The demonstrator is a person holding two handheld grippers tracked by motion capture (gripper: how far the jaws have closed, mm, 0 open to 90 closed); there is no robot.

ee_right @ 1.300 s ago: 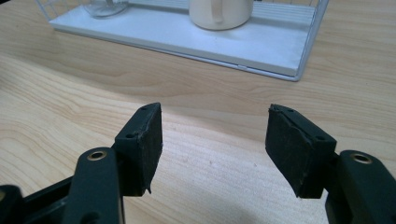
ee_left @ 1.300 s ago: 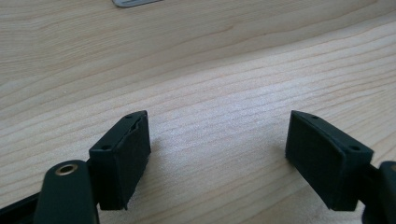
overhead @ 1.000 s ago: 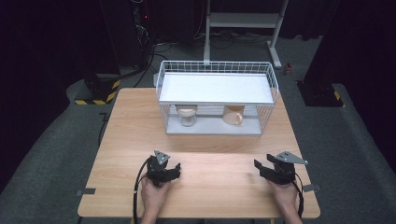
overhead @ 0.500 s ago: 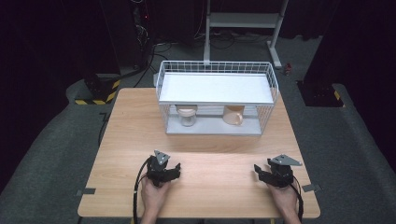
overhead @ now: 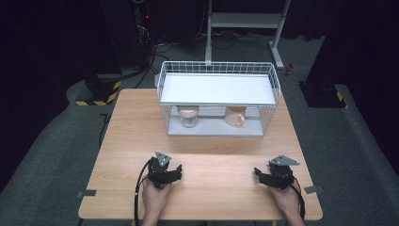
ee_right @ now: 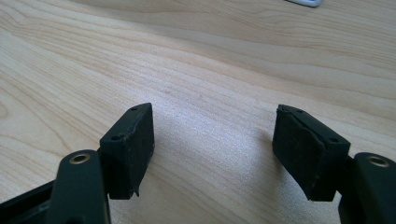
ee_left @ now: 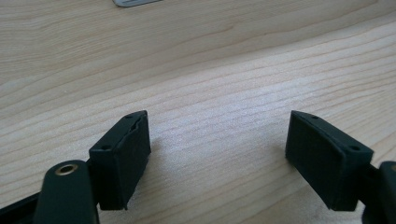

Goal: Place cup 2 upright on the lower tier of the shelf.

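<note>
My left gripper [overhead: 175, 172] rests low on the wooden table [overhead: 211, 146] near its front left, held by a hand. Its two black jaws stand wide apart in the left gripper view [ee_left: 217, 151], with bare wood between them. My right gripper [overhead: 260, 173] sits at the front right, also in a hand. Its jaws are spread wide too [ee_right: 212, 144], nothing between them. At the table's back stands a white wire cage [overhead: 219, 101] with a flat white top. Inside it are a small lidded jar [overhead: 188, 116] on the left and a tan mug [overhead: 235, 117] on the right.
The table's front edge lies just behind both hands. A pale corner of the cage base shows at the top of the left gripper view [ee_left: 135, 2] and of the right gripper view [ee_right: 306, 2]. Dark floor, a white stand [overhead: 244, 21] and black equipment surround the table.
The right gripper has shifted slightly toward the left and lower to the table. The left gripper has stayed put.
</note>
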